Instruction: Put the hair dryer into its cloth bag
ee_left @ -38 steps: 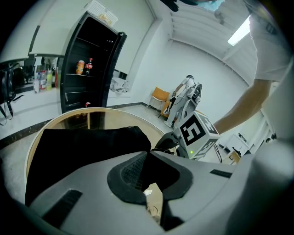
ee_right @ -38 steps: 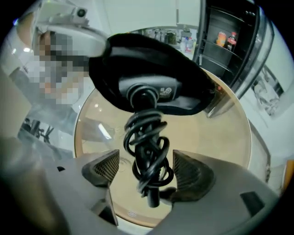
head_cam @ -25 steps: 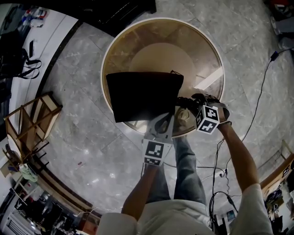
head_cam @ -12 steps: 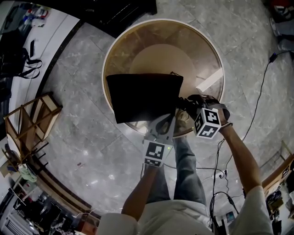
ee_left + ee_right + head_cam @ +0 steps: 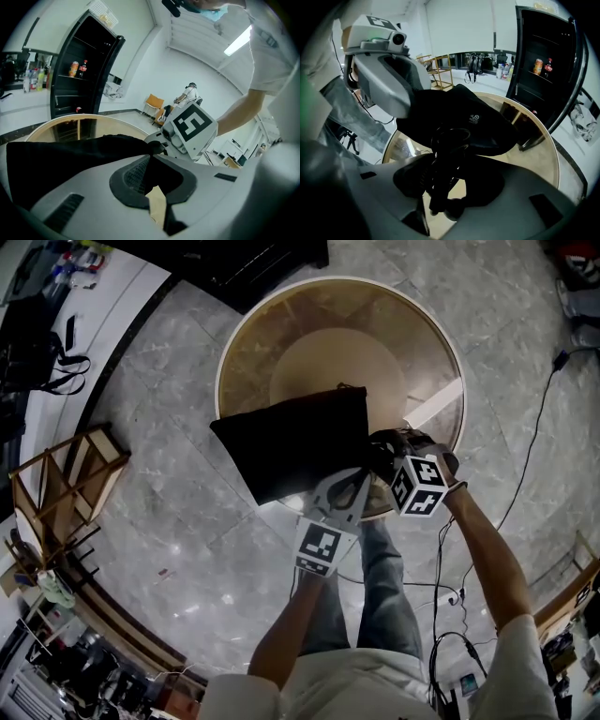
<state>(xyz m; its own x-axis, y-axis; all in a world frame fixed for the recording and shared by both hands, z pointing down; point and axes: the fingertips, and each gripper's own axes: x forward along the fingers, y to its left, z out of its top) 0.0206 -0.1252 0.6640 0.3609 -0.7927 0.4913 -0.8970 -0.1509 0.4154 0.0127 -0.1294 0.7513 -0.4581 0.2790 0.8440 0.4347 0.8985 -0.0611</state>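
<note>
A black cloth bag (image 5: 291, 442) lies tilted on the round table (image 5: 246, 334), overhanging its near edge. My left gripper (image 5: 352, 479) is shut on the bag's near right edge; in the left gripper view the black cloth (image 5: 70, 159) runs into the closed jaws (image 5: 150, 159). My right gripper (image 5: 382, 457) is beside it at the bag's right end. Its jaws have just been closing, and they grip the hair dryer's black coiled cord (image 5: 447, 150), with the plug (image 5: 454, 211) hanging below. The bag (image 5: 478, 124) lies just beyond. The dryer's body is not clearly visible.
A black cabinet (image 5: 244, 263) stands beyond the table. A wooden rack (image 5: 61, 488) is on the floor at left, and cables (image 5: 534, 418) trail at right. The person's legs (image 5: 375, 596) are at the table's near edge.
The bag has turned, its left end swinging toward the near edge. My right gripper has shifted slightly left toward the bag with the cord. The left gripper has stayed nearly in place.
</note>
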